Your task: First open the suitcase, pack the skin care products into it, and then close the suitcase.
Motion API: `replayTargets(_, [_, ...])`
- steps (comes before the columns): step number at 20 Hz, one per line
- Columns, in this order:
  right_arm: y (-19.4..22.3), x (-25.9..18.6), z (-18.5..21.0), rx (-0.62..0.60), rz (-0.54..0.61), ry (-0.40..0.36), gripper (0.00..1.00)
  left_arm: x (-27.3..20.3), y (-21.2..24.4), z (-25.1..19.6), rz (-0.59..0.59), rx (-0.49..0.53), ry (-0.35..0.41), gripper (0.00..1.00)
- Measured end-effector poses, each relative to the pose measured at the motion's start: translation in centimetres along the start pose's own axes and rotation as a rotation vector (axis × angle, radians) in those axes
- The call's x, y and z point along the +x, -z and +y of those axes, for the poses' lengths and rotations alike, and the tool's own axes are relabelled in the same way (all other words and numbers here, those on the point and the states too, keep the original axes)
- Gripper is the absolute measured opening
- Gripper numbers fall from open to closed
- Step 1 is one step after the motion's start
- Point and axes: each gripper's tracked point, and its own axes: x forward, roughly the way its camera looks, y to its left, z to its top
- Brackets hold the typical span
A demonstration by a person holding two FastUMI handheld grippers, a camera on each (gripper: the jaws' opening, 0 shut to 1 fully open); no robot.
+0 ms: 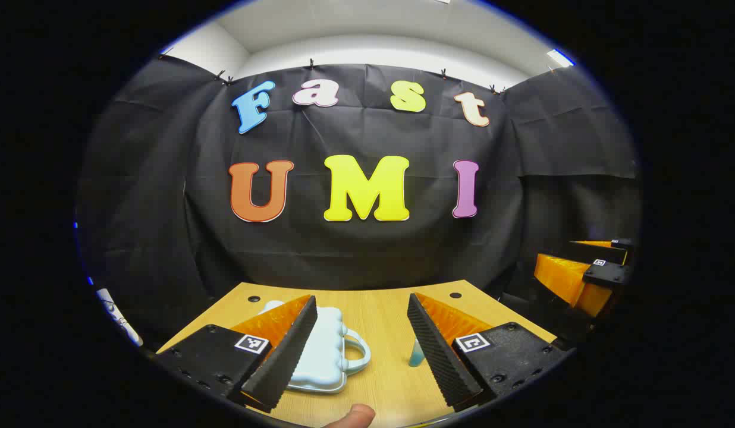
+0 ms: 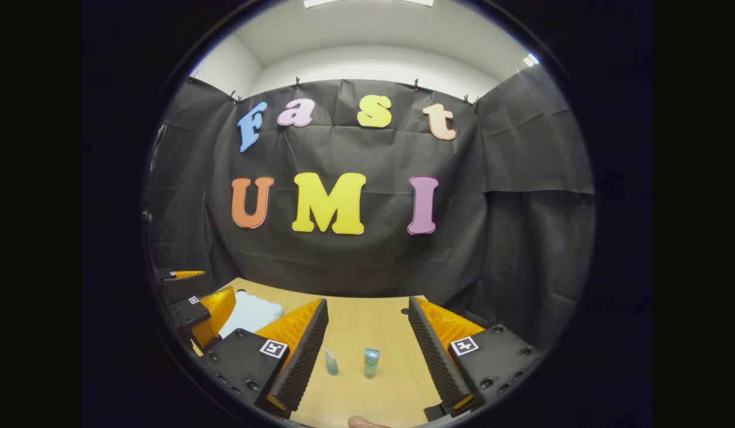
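Both grippers hang above the near edge of the table with their jaws spread wide and nothing between them. From the left gripper [image 1: 361, 351], the pale blue suitcase [image 1: 323, 353] lies flat and closed on the wooden table [image 1: 379, 309], its handle [image 1: 358, 351] pointing toward the middle of the gap between the fingers; the left finger covers part of the case. Just beside the right finger stands a small teal skin care bottle [image 1: 416, 352], half hidden behind it. The right gripper shows farther off at that view's right edge, orange and black.

From the right gripper [image 2: 367, 351], two skin care items stand upright on the table between the fingers — a slim tube [image 2: 330, 361] and, just beside it, a stubbier teal bottle [image 2: 371, 362] — near each other but apart. The suitcase [image 2: 251, 314] lies well off to the left, partly behind the left gripper [image 2: 195, 306]. A fingertip [image 1: 352, 417] pokes in at the bottom edge of the left gripper view.
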Motion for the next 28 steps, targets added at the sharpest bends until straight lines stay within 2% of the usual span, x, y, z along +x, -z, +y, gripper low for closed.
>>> replayTargets(11, [-0.2,0.9,-0.1,-0.041,0.001,-0.004,0.80,0.3,0.3,0.1,0.019,-0.013,0.009,0.98])
replayTargets(18, [0.1,1.8,-1.2,-0.050,0.010,0.012,0.80,1.8,0.2,-0.1,0.015,0.023,0.017,0.98])
replayTargets(23, [-0.9,2.6,-4.3,-0.079,-0.009,0.072,0.80,2.9,3.3,0.8,0.027,0.221,-0.011,0.98])
replayTargets(28, [-1.0,4.3,-9.0,-0.150,-0.037,0.105,0.80,5.0,9.8,1.3,0.086,0.519,-0.030,0.98])
